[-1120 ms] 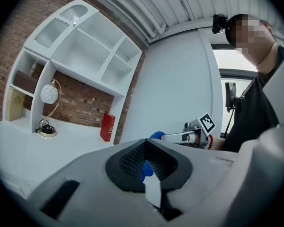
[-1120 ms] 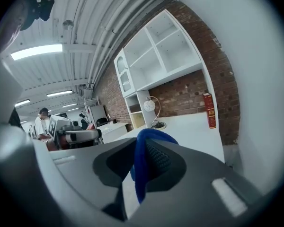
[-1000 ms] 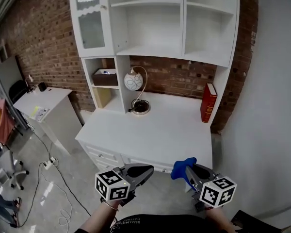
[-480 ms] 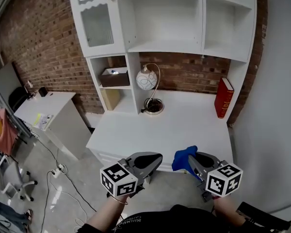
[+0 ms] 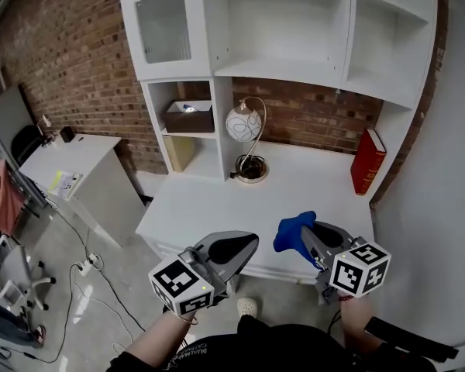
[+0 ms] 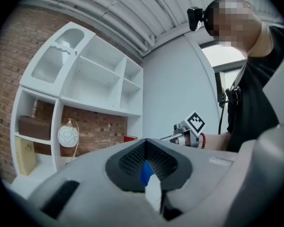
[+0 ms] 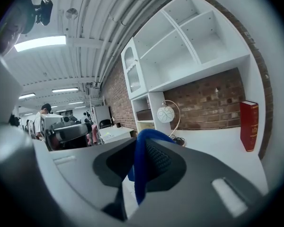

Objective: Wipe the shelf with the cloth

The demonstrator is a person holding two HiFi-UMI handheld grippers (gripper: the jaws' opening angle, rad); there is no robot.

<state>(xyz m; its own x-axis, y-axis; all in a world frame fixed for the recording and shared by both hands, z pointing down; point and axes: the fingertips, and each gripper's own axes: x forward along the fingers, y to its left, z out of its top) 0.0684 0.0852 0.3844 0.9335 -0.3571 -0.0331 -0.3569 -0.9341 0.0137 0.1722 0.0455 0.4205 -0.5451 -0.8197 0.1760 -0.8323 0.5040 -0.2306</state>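
The white shelf unit point(image 5: 294, 71) stands against a brick wall, with open compartments above a white desk top point(image 5: 310, 196). A blue cloth point(image 5: 293, 229) is bunched between the jaws of my right gripper point(image 5: 304, 234), which is shut on it and held over the desk's front edge. In the right gripper view the cloth point(image 7: 141, 169) runs as a blue band between the closed jaws. My left gripper point(image 5: 244, 243) hovers beside it on the left, shut and holding nothing. The left gripper view shows the shelf unit point(image 6: 92, 86) ahead and the other gripper point(image 6: 187, 131) to the right.
On the desk stand a globe lamp point(image 5: 244, 122) on a round base and a red book point(image 5: 369, 163) leaning upright at the right. A brown box point(image 5: 189, 118) sits in the left cubby. A white side table point(image 5: 70, 157) and floor cables lie to the left.
Both grippers have come closer to the desk's front edge, and the shelf unit sits further right and larger in the head view. The cloth stays held in the right gripper.
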